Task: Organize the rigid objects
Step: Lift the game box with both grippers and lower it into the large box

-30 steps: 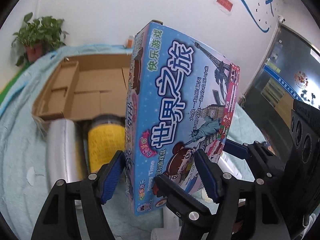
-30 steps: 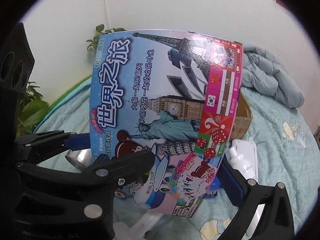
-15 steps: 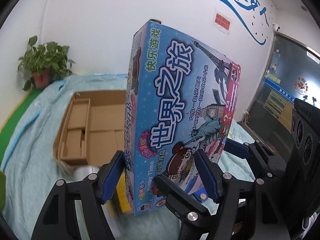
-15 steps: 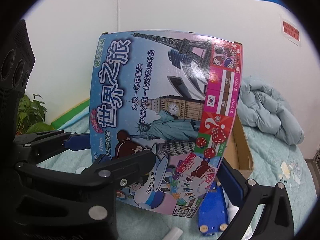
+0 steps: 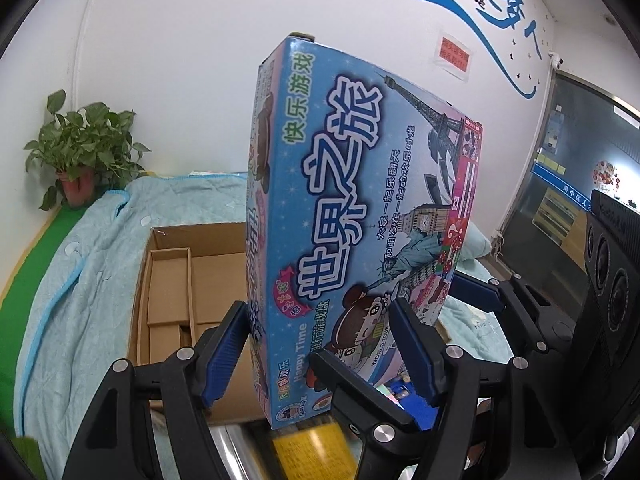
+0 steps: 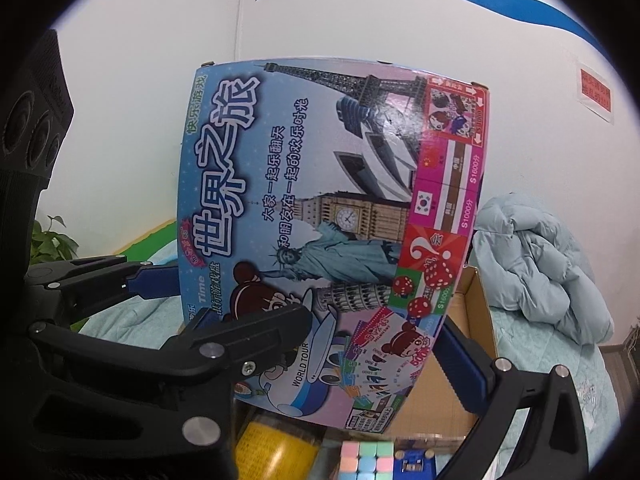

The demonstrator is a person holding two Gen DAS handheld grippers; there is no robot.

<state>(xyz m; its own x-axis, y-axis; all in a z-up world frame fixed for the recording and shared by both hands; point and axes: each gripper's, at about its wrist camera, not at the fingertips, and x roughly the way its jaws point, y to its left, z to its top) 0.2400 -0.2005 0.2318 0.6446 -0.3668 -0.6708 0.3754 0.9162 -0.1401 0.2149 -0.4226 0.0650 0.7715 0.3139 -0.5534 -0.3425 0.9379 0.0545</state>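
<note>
blue game box (image 5: 352, 216) upright above the cardboard box (image 5: 192, 280), left gripper (image 5: 320, 344) fingers clamping its narrow sides, right gripper (image 6: 376, 344) fingers clamping its broad faces

Potted plant (image 5: 82, 148) by white wall; red notice (image 5: 454, 55); crumpled blue duvet (image 6: 536, 256) on bed.

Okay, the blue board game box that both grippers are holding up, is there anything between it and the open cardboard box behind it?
Nothing visible blocks it. The blue board game box is held above the bedspread by the left gripper and right gripper; the open brown cardboard box lies just beyond, its visible compartments empty.
</note>
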